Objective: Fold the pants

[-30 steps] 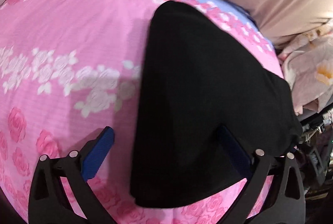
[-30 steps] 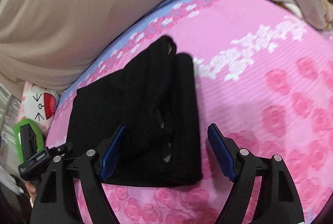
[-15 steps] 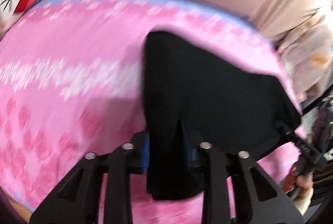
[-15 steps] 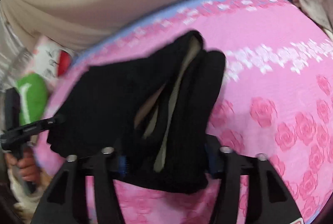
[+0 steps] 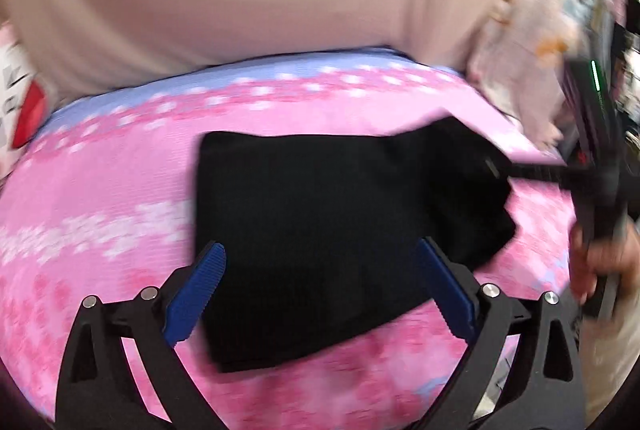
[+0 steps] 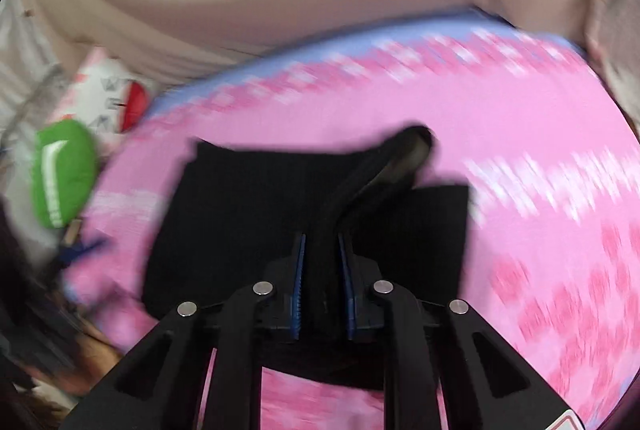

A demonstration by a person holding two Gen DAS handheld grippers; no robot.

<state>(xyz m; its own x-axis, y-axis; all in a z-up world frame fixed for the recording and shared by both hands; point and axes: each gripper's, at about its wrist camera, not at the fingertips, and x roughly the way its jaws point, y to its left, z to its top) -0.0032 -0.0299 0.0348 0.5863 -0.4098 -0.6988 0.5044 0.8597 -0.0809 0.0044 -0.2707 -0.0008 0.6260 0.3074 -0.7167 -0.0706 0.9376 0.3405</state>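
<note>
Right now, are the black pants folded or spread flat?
Folded: the black pants form a compact rectangle, one layered edge pinched in the right gripper.

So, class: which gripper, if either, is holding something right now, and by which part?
The right gripper is shut on the black pants, pinching a raised fold of cloth. The left gripper is open, holding nothing.

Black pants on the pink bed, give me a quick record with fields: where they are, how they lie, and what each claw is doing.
item: black pants
surface: pink floral bedspread
pants state: folded into a compact block, one layer lifted at the right claw's side
left claw: open, blue fingers spread over the pants' near edge, nothing pinched
right claw: shut on a raised fold of the pants
image quality: motion blur in both views
</note>
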